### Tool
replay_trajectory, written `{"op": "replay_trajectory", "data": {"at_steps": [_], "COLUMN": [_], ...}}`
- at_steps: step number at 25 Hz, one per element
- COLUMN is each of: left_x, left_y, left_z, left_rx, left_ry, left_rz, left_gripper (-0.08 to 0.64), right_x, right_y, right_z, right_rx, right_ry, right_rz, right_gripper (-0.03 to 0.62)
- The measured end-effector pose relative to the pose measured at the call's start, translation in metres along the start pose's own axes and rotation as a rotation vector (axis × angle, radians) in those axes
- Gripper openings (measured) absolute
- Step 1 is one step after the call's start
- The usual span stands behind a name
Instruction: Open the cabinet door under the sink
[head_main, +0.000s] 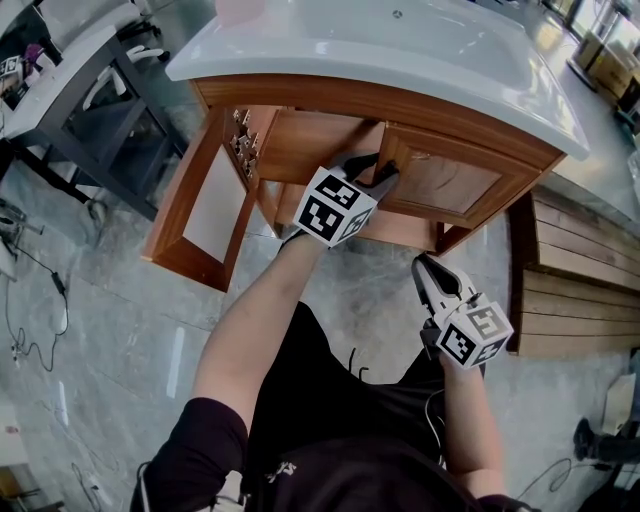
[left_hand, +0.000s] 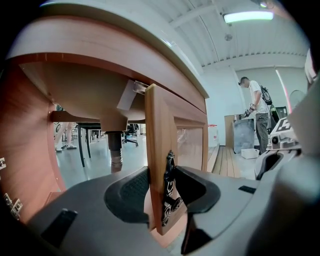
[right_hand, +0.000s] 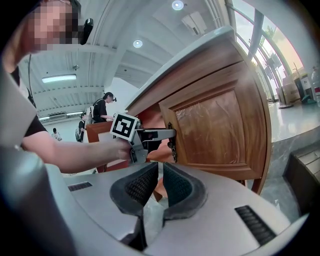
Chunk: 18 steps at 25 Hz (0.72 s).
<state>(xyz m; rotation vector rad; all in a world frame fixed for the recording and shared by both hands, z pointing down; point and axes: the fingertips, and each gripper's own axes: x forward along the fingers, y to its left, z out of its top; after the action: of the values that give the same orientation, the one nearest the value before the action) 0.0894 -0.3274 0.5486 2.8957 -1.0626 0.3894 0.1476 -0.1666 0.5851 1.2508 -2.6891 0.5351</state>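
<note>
The left hand-held gripper (head_main: 383, 172) is spreading wide, straddling the handle edge of the brown wooden right cabinet door (head_main: 452, 180) under the white sink (head_main: 330, 45). At five o'clock, the right hand-held gripper (head_main: 426, 266) is hovering nearly pressed together, empty.

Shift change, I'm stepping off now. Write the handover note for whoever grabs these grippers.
Left gripper: jaws wide, straddling the handle edge of the right door, seemingly not clamped on it.
Right gripper: jaws nearly together, empty, held back from the cabinet.
Done: left door stands wide open; the right door is only ajar.
Left: probably swing the right door fully open.
</note>
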Motion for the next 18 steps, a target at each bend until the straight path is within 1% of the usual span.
{"op": "replay_trajectory", "data": {"at_steps": [2,6,13,15,18], "left_x": [-0.003,-0.012,-0.028,-0.031,-0.038], "left_y": [-0.002,-0.011,-0.026,-0.030,-0.037], "left_z": [0.002,0.002,0.001,0.000,-0.002], "left_rx": [-0.009,-0.004,0.004,0.005,0.005], "left_ry": [-0.016,-0.029,-0.028,-0.026,-0.025], "left_rz": [-0.011,-0.069,-0.082,-0.085,-0.085], "left_gripper": [0.167,0.155,0.147,0.144,0.141], "right_x": [0.000,0.002,0.007,0.004,-0.006], "right_y": [-0.001,0.003,0.012,0.011,0.003], "right_z": [-0.001,-0.002,0.002,0.011,0.028], "right_rx": [-0.007,-0.002,-0.019,-0.030,-0.032], "right_ry": [-0.003,0.006,-0.003,-0.023,-0.059], "right_rz": [0.010,0.008,0.030,0.018,-0.028], "right_gripper": [0.046,0.046,0.045,0.045,0.043]}}
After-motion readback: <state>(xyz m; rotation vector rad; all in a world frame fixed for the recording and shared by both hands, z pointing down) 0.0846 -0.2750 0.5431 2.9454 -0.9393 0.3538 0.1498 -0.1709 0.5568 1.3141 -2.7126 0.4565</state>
